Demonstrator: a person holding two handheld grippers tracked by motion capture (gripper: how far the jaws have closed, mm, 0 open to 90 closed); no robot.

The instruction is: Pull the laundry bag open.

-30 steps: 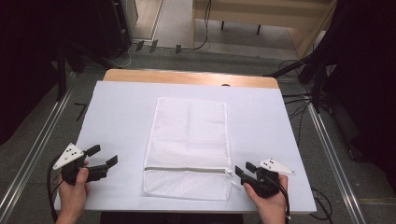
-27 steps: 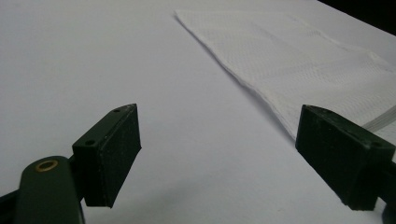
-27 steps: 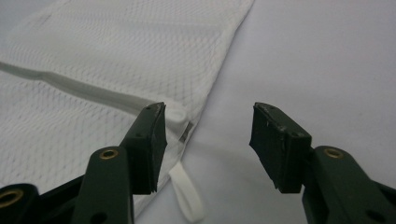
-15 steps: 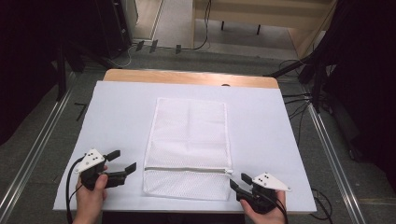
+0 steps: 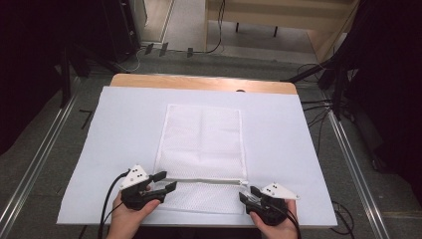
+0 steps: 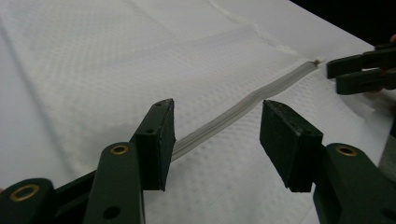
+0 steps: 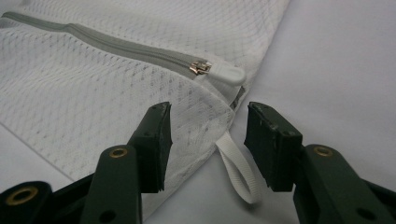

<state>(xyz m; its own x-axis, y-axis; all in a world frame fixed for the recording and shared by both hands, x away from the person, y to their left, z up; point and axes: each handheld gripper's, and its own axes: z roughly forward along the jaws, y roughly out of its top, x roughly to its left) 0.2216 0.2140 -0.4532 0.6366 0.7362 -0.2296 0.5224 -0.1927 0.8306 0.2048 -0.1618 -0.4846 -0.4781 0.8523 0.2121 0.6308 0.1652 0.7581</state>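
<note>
We see a white mesh cloth bag (image 5: 203,149), its weave open and slightly rough, crossed by a smooth grey fabric zipper (image 7: 116,44) with a small shiny metal slider (image 7: 200,68). A woven white ribbon loop (image 7: 240,172) looks soft and matt. The gripper jaws are matt black plastic with brass-coloured metal inserts. The table (image 5: 199,82) edge shows wood, under a smooth, matt white sheet (image 5: 293,149)

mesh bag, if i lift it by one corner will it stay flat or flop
Likely flops: the mesh bag is thin netting lying flat with fold creases. Probably light, since it looks empty. The zipper edge may hang a little stiffer.
</note>
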